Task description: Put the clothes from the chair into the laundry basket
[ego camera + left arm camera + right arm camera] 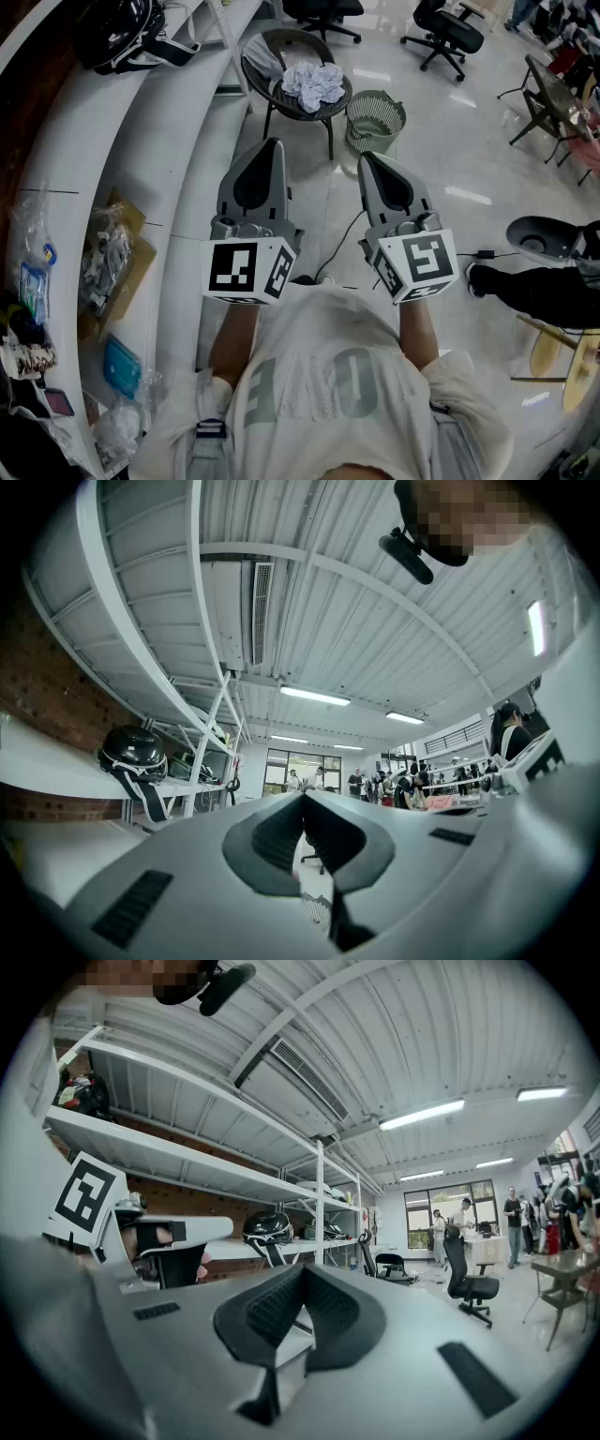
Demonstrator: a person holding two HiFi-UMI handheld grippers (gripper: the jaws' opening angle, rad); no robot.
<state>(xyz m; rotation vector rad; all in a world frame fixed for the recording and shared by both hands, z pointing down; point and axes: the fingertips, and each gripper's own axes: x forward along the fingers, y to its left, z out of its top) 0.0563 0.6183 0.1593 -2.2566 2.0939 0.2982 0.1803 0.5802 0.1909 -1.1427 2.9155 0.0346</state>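
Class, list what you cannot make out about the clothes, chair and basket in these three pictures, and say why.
1. How many clothes lie on the chair: head view, too small, bunched in one heap.
2. Whether the basket holds anything: head view, too small, and its wall hides the bottom.
3. Clothes and chair in the gripper views: the left gripper and right gripper bodies block the floor ahead.

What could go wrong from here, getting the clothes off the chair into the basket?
1. A dark cable lies on the floor between the person and the chair: it could trip or snag on approach.
2. The left gripper and right gripper are both shut and empty, so they must open before reaching the clothes.
3. The clothes are a crumpled pile: one grab may leave some behind or drape over the rim of the laundry basket.
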